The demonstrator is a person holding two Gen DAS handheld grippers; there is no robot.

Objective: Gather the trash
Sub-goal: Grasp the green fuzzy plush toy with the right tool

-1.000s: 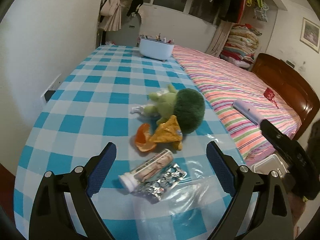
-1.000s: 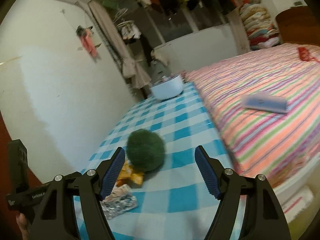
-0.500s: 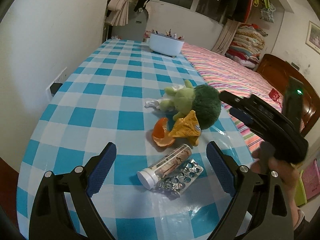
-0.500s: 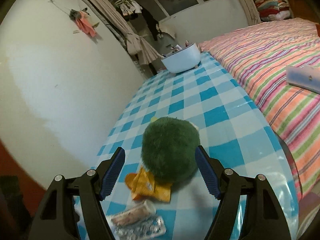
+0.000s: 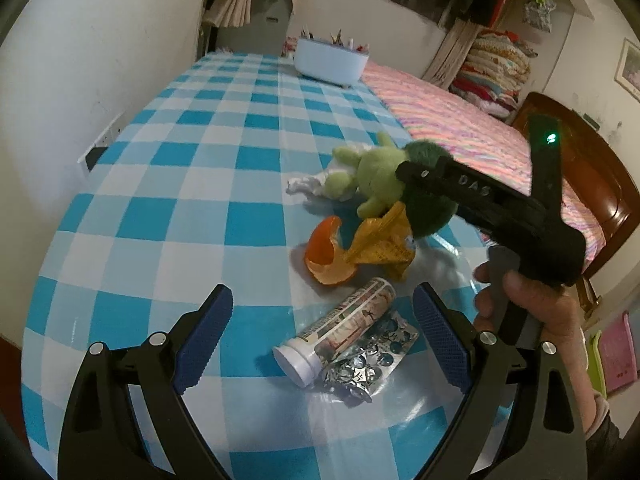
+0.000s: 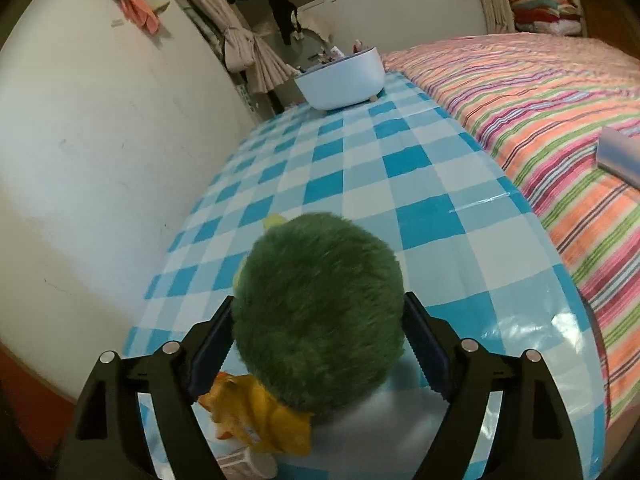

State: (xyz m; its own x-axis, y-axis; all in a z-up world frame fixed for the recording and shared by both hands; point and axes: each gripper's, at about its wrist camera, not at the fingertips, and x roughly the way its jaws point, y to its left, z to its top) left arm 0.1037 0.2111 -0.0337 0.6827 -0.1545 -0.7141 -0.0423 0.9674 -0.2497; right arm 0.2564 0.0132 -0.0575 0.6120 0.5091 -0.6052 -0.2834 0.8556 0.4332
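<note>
The tablet tube is seen lying flat on the checked bench just in front of the orange peel, its long axis slanted — white cap toward the camera, far end toward the peel. The left hand-held gripper is held wide open above it, gripping nothing. The right hand-held gripper has just been opening — the green plush sits between its jaws; contact can't be judged.
</note>
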